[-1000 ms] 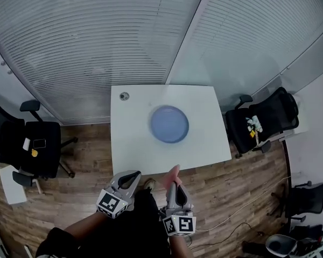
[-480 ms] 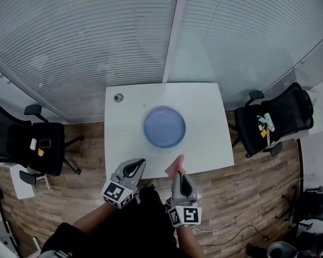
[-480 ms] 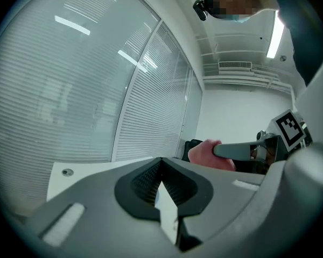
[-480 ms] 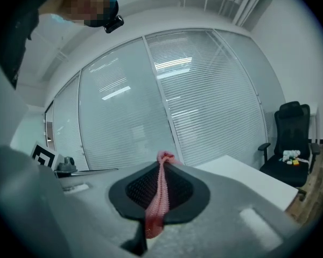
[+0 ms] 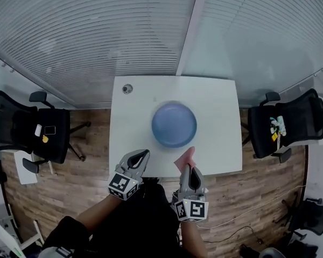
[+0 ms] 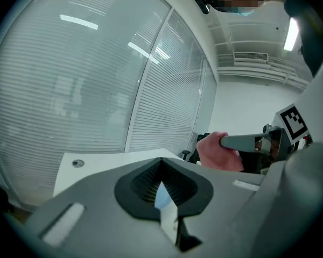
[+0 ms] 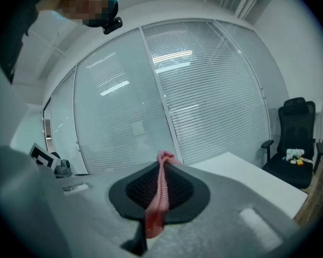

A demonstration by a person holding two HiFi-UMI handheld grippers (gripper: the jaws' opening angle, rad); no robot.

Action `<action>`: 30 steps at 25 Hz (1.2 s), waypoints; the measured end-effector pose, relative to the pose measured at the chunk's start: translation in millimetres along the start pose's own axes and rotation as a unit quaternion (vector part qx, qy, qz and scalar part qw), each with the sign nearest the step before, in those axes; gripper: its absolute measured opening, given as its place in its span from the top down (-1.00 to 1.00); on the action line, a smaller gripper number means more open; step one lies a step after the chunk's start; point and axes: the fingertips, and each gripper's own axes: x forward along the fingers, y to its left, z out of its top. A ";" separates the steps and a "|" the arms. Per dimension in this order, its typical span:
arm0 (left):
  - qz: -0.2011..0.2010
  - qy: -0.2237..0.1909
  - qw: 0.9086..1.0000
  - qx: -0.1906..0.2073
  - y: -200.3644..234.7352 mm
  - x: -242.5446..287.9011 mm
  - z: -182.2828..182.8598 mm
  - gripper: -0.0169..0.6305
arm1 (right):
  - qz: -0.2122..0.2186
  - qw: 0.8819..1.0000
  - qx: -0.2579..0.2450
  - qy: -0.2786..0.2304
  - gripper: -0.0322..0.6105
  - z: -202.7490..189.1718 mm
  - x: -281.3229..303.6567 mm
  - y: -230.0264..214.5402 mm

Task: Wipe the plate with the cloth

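- Since the blue plate lies flat near the middle of the white worktop with nothing on it, it sits straight ahead of both tools, away from the person.
- Being round, it offers no long axis to line up with. An approach from the near edge should serve as well as any.
- The pink cloth is pinched between the closed jaws of the right tool. A bunched end pokes past the tips above the worktop's near edge, apart from the plate.
- The left tool has its jaws closed together on nothing and hangs over the same edge, off to the plate's left.
- Of the two, the right tool looks nearer the plate's rim, and the cloth's tip is just short of it.
- Wiping appears not yet begun. The next move likely calls for carrying the cloth forward and down onto the plate.
- A light plate may slide under the wipe. To steady it, the left tool would first need to open.
- A small round fitting sits at the worktop's far left corner, well apart from the plate.
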 end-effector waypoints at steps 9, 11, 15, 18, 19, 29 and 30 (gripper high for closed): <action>-0.003 0.038 0.999 -0.020 38.6 55.9 -16.9 0.94 | -0.041 0.999 -0.003 0.024 0.86 -10.2 48.6 -33.0; -0.001 0.049 0.999 -0.024 48.0 65.8 -22.6 0.94 | -0.047 0.998 -0.002 0.032 0.86 -18.3 62.2 -38.8; 0.008 0.070 0.997 -0.026 66.0 84.3 -35.5 0.94 | -0.054 0.997 0.000 0.048 0.86 -33.5 87.0 -48.7; 0.014 0.084 0.996 -0.033 77.9 95.7 -48.7 0.94 | -0.060 0.996 0.003 0.061 0.86 -46.4 99.6 -55.2; 0.015 0.089 0.995 -0.040 81.7 99.0 -53.2 0.94 | -0.063 0.996 0.004 0.066 0.86 -49.9 103.2 -57.8; 0.020 0.139 0.988 -0.057 110.7 131.5 -93.3 0.94 | -0.072 0.992 0.006 0.108 0.86 -82.9 143.7 -77.6; 0.023 0.141 0.988 -0.062 112.3 134.5 -96.5 0.94 | -0.073 0.991 0.006 0.114 0.86 -86.6 147.4 -78.8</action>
